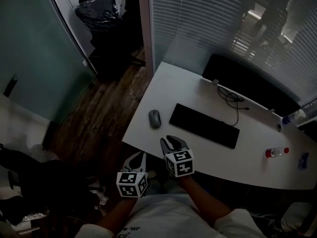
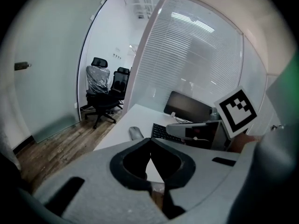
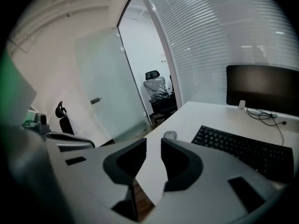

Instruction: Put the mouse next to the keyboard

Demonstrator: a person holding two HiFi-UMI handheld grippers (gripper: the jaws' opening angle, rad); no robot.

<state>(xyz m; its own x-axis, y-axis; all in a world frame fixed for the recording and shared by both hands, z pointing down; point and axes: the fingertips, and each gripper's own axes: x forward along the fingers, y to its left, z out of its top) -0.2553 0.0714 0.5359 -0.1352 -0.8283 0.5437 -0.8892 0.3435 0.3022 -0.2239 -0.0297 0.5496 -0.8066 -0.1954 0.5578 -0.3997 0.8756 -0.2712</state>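
A grey mouse (image 1: pixel 154 118) lies on the white desk (image 1: pixel 168 83), a short gap left of the black keyboard (image 1: pixel 204 125). My right gripper (image 1: pixel 169 142) hovers at the desk's front edge, just below the mouse and keyboard. Its jaws stand slightly apart with nothing between them (image 3: pixel 153 146), and the mouse (image 3: pixel 170 135) and keyboard (image 3: pixel 243 148) lie beyond them. My left gripper (image 1: pixel 138 157) hangs lower left, off the desk's edge. Its tips meet (image 2: pixel 150 141) and it holds nothing. From there the mouse (image 2: pixel 136 133) shows ahead, far from the jaws.
A dark monitor (image 1: pixel 247 83) stands at the desk's back with a black cable (image 1: pixel 233 99) in front of it. A red-capped bottle (image 1: pixel 276 152) lies at the right. A wrapped office chair (image 1: pixel 99 9) stands on the wooden floor (image 1: pixel 99 113) beyond the desk's left end.
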